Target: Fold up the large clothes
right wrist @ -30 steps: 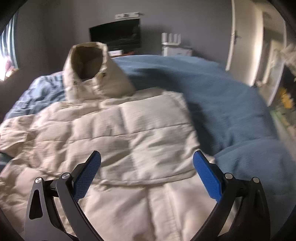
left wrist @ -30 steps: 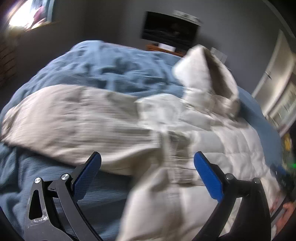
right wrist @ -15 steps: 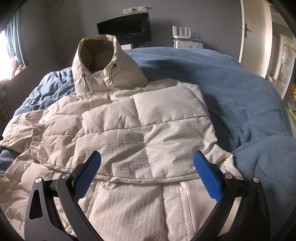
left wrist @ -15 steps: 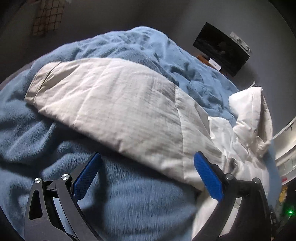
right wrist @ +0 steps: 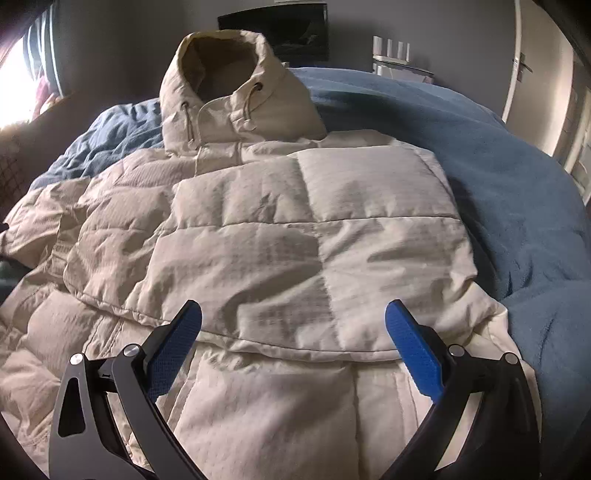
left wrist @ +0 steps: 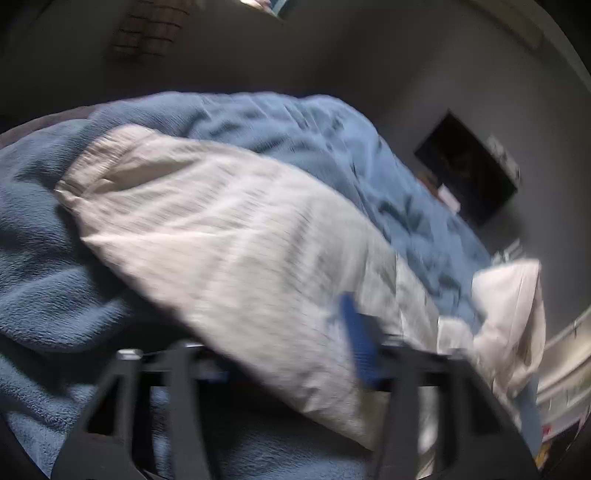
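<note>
A cream quilted hooded jacket (right wrist: 295, 240) lies on a bed, hood (right wrist: 229, 85) at the far end, with its right sleeve folded across the chest. My right gripper (right wrist: 293, 343) is open and empty, hovering over the jacket's lower front. In the blurred left wrist view the jacket's left sleeve (left wrist: 221, 236) stretches out over the blue blanket (left wrist: 48, 266). My left gripper (left wrist: 291, 354) has the sleeve's near edge between its fingers; the right blue pad (left wrist: 358, 343) lies against the fabric and the left pad is hidden under it.
A blue fleece blanket (right wrist: 517, 192) covers the whole bed. A dark TV (right wrist: 280, 26) and a white router (right wrist: 391, 48) stand by the grey far wall. A door (right wrist: 521, 74) is at the right, a bright window (right wrist: 18, 85) at the left.
My left gripper has pushed forward onto the outstretched sleeve and its fingers have closed in on the sleeve's edge. My right gripper has edged closer to the jacket, still open.
</note>
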